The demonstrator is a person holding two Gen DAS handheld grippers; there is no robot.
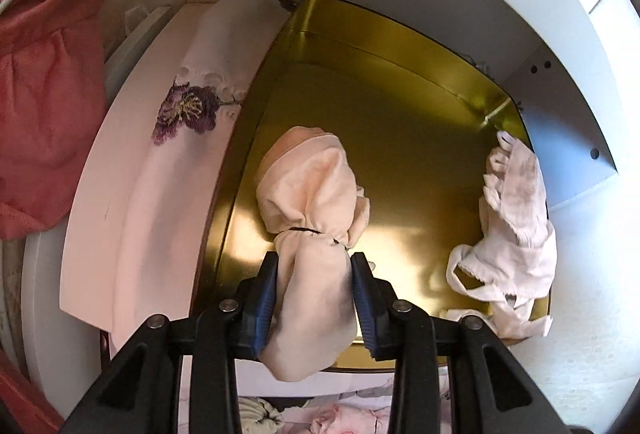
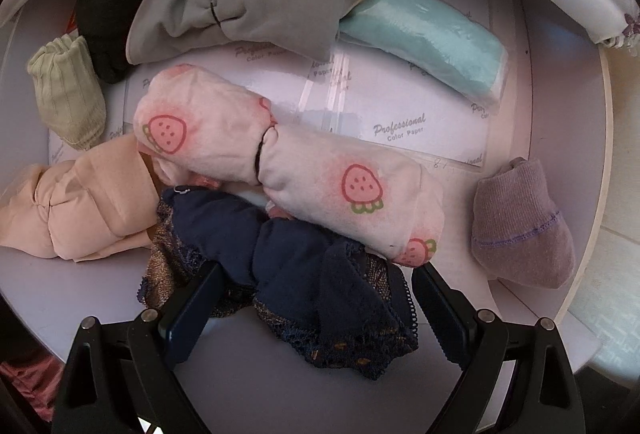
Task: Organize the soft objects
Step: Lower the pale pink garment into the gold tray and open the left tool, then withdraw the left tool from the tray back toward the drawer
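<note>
My left gripper (image 1: pixel 315 262) is shut on a peach cloth bundle (image 1: pixel 308 185) tied with a thin black band. The bundle's far end lies on the floor of an open gold tin (image 1: pixel 400 105). A white lacy garment (image 1: pixel 512 226) is draped in the tin's right corner. In the right wrist view, my right gripper (image 2: pixel 318 274) stands open, with a navy lace garment (image 2: pixel 304 258) between its fingers and no pad pressing on it. Just beyond lies a pink strawberry-print roll (image 2: pixel 280 161) bound with a black band.
A white cloth with a purple flower (image 1: pixel 188 109) lies left of the tin, with red fabric (image 1: pixel 44 105) further left. The white drawer (image 2: pixel 516 73) also holds a grey roll (image 2: pixel 240 13), a light blue pack (image 2: pixel 432 37), a purple sock (image 2: pixel 520 226), a green sock (image 2: pixel 68 93), a black sock (image 2: pixel 108 17) and a peach bundle (image 2: pixel 80 197).
</note>
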